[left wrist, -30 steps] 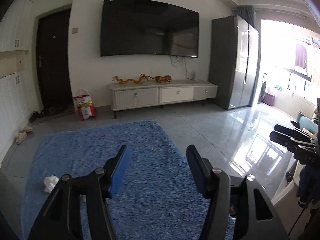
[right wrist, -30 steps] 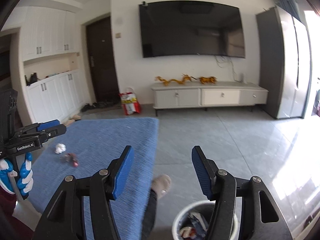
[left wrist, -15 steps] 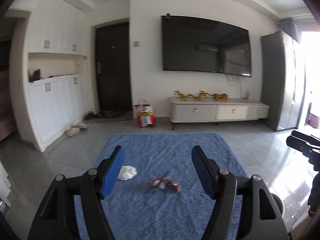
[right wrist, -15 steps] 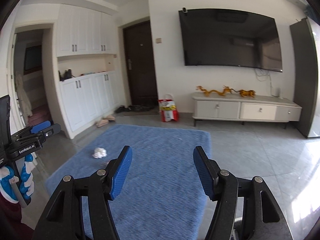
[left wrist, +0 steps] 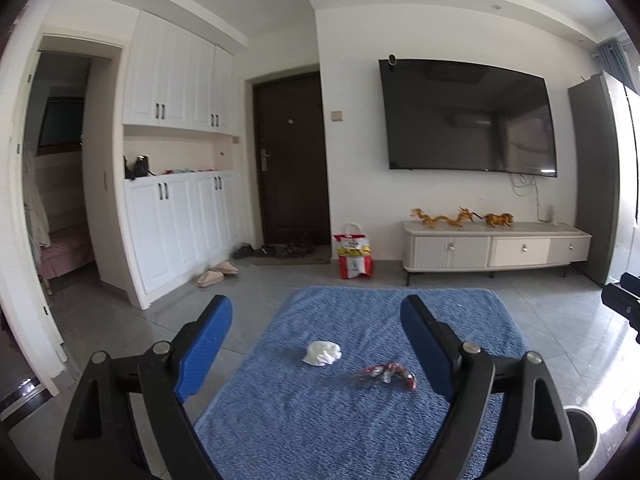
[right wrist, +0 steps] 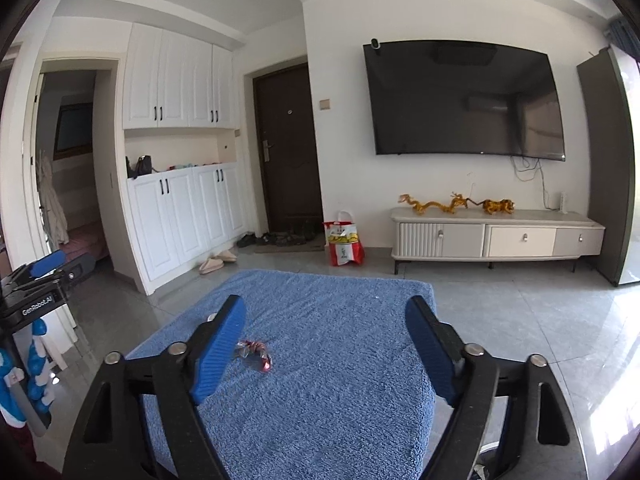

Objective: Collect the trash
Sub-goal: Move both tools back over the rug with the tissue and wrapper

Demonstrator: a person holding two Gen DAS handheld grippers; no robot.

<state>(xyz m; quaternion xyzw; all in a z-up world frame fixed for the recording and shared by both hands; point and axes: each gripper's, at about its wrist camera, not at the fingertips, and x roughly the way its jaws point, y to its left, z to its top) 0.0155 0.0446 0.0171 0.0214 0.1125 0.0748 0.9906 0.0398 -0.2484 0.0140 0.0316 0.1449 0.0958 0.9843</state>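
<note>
Between the wide-spread jaws of the left gripper point(left wrist: 316, 344), two pieces of trash are lying on the blue rug point(left wrist: 360, 420): one crumpled white tissue point(left wrist: 322, 353) near the middle of the gap, and one red and clear wrapper point(left wrist: 385, 374) just inside the right jaw. Both are sitting ahead of the fingertips, touched by nothing. The right gripper point(right wrist: 326, 344) is also standing wide and holding nothing; the same wrapper point(right wrist: 253, 354) is showing just beside its left jaw, while the tissue is hiding behind that jaw.

Half a second ago the wrapper was sitting near the middle of the left gripper's gap; now it is lying closer to the right jaw, and the tissue has come into the gap. In the right view the wrapper is now showing fully where only the tissue was plain before.

Beyond the jaws, one red and yellow bag point(left wrist: 354, 252) is standing on the floor beside the dark door point(left wrist: 292, 160), one pair of slippers point(left wrist: 218, 274) is lying by the white cabinets point(left wrist: 176, 220), and one television point(left wrist: 468, 118) is hanging above the low TV cabinet point(left wrist: 496, 246). At the lower right of the left view, the rim of a bin point(left wrist: 588, 438) is peeking out behind the right jaw.
</note>
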